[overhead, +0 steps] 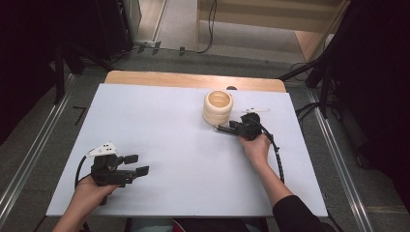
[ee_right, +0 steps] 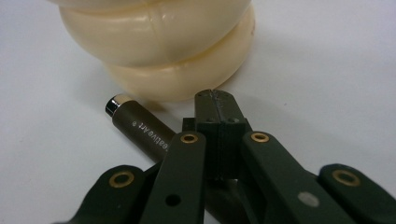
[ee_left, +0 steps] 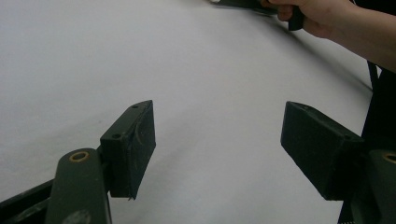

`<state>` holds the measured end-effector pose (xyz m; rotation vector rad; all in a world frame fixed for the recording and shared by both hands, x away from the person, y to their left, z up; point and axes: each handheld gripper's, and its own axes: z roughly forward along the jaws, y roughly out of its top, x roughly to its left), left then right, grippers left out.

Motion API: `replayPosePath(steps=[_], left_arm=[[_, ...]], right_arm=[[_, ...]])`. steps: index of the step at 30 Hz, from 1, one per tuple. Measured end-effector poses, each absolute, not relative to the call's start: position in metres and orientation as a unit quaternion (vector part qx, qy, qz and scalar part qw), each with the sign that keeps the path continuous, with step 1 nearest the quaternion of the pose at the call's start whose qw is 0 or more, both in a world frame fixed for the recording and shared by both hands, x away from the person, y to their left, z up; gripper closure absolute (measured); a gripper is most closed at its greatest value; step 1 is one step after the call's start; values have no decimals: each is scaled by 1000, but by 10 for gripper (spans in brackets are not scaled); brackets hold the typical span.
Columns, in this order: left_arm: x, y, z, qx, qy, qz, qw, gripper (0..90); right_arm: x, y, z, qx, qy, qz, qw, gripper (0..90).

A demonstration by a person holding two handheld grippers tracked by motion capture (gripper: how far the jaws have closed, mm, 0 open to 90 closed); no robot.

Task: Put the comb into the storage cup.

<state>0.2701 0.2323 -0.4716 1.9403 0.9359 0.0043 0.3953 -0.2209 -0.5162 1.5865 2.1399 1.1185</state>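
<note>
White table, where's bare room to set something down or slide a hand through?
The white table is bare across its middle and far left, between the cream ribbed holder and the left tool. It is crowded at the holder's base, where the right tool and a dark pen sit.

The ribbed holder [overhead: 218,107] is cream all over, glossy and unpatterned. Just beside its base lies a dark brown pen [ee_right: 140,129] with white lettering and a silver end cap. Under the holder, the counter [overhead: 164,130] is plain white, with a bare tan wooden strip beyond it.
</note>
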Motion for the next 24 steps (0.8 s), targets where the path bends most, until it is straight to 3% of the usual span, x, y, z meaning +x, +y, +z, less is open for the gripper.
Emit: replayPosePath(steps=[24], left_arm=[[269,232,-471,793,381,3,476,272]], right_arm=[[383,-216,-518,539,749,370,107,876]])
